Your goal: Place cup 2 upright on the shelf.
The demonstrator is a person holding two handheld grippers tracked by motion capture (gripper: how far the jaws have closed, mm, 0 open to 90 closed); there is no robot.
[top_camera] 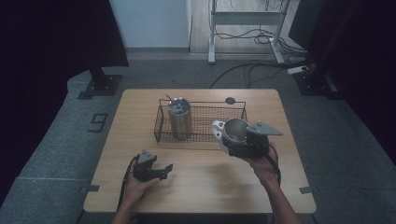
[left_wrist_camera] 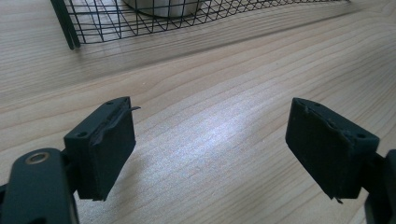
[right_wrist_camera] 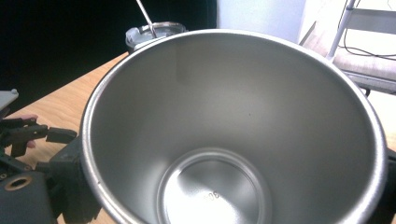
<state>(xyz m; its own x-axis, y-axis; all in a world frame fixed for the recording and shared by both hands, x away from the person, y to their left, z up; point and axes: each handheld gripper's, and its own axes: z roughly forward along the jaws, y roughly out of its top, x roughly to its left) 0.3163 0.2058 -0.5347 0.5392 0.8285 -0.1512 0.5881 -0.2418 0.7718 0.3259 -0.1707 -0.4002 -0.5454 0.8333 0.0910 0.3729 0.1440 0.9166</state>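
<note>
My right gripper (top_camera: 235,141) is shut on an open steel cup (top_camera: 236,130), held above the table just in front of the wire basket (top_camera: 201,138). In the right gripper view the empty cup (right_wrist_camera: 233,116) has its mouth toward the camera, with the black jaws at its left and right sides. Inside the basket stands a steel tumbler (top_camera: 180,117) with a grey lid (right_wrist_camera: 154,29) and a straw. My left gripper (top_camera: 163,170) rests low over the table at the front left. Its jaws stand apart with nothing between them (left_wrist_camera: 229,144).
The black wire basket (left_wrist_camera: 140,23) sits at the middle of the wooden table (top_camera: 210,186), toward the back. A dark round mark (top_camera: 229,100) lies behind it. Beyond the table are stand feet and cables on the floor.
</note>
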